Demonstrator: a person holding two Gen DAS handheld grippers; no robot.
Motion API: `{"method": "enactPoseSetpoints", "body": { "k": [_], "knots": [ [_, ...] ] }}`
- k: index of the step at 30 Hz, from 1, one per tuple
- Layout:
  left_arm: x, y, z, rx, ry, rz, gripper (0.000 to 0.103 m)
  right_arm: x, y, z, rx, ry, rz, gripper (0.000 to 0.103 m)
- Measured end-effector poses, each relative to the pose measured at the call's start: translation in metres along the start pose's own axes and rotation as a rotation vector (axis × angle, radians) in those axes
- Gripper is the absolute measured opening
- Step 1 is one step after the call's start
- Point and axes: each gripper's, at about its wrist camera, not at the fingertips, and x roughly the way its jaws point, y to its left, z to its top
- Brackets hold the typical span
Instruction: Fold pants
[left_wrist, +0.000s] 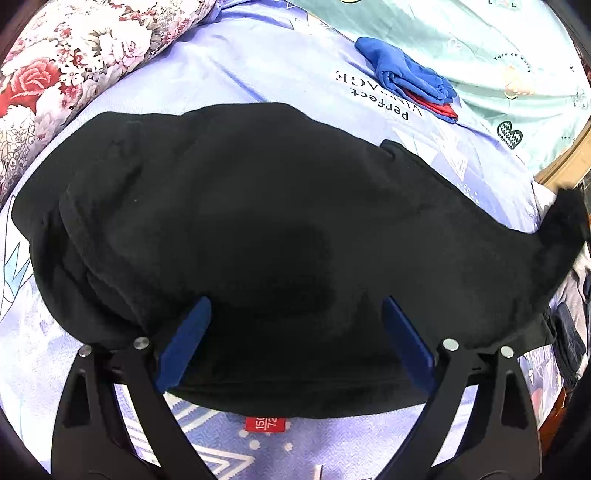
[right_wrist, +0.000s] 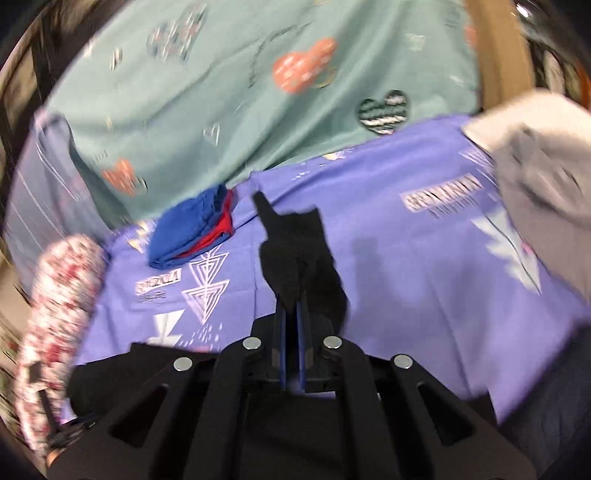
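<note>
The black pants (left_wrist: 258, 240) are lying spread across a bed, covering most of the lavender sheet (left_wrist: 229, 70), which is printed with white triangles and dark lettering. A red size tag (left_wrist: 265, 424) is peeking out from under the near hem. The left claw (left_wrist: 295, 314) is hovering over the near edge of the pants with its blue fingers (left_wrist: 184, 339) standing wide apart, gripping nothing.

Beyond the pants, a folded blue and red garment (left_wrist: 410, 81) is resting on the sheet, well apart from the black fabric. A floral quilt (left_wrist: 70, 62) is bunching along the sheet's far left side, and a mint-green sheet (left_wrist: 461, 48) with heart prints is covering the far part of the bed. A wooden bed frame (left_wrist: 569, 158) is showing at the right edge.

In the blurred right wrist view, the right claw (right_wrist: 291, 295) is pinching an end of the pants (right_wrist: 299, 247) between its closed fingers, lifting it above the lavender sheet (right_wrist: 406, 258). A grey and white cloth (right_wrist: 546, 166) is lying at the right, the blue and red garment (right_wrist: 192, 229) near the mint-green sheet (right_wrist: 221, 92), and the floral quilt (right_wrist: 59, 306) at the left.
</note>
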Motion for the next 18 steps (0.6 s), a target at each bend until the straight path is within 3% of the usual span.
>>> {"method": "enactPoseSetpoints", "body": {
  "k": [4, 8, 12, 14, 15, 16, 17, 18],
  "knots": [
    [0.004, -0.007, 0.001, 0.012, 0.001, 0.036, 0.097, -0.041, -0.069, -0.065, 0.166, 0.013, 0.012, 0.004],
    [0.008, -0.013, 0.000, 0.040, 0.010, 0.079, 0.098, -0.029, -0.097, -0.119, 0.263, 0.101, -0.024, 0.004],
    [0.007, -0.014, -0.001, 0.044, 0.013, 0.094, 0.098, -0.025, -0.108, -0.149, 0.308, 0.138, -0.014, 0.005],
    [0.005, -0.012, -0.001, 0.028, 0.013, 0.091, 0.098, -0.026, -0.111, -0.149, 0.334, 0.139, 0.011, 0.011],
    [0.004, -0.011, -0.001, 0.021, 0.012, 0.088, 0.098, -0.027, -0.112, -0.148, 0.335, 0.132, 0.011, 0.033],
    [0.002, -0.011, -0.001, 0.016, 0.011, 0.085, 0.098, -0.029, -0.113, -0.146, 0.338, 0.119, -0.001, 0.047],
    [0.000, -0.010, -0.002, 0.012, 0.009, 0.083, 0.098, -0.034, -0.116, -0.144, 0.345, 0.092, -0.016, 0.057],
    [-0.003, -0.009, -0.002, 0.003, 0.000, 0.078, 0.098, -0.035, -0.116, -0.141, 0.343, 0.084, -0.014, 0.057]
  ]
}}
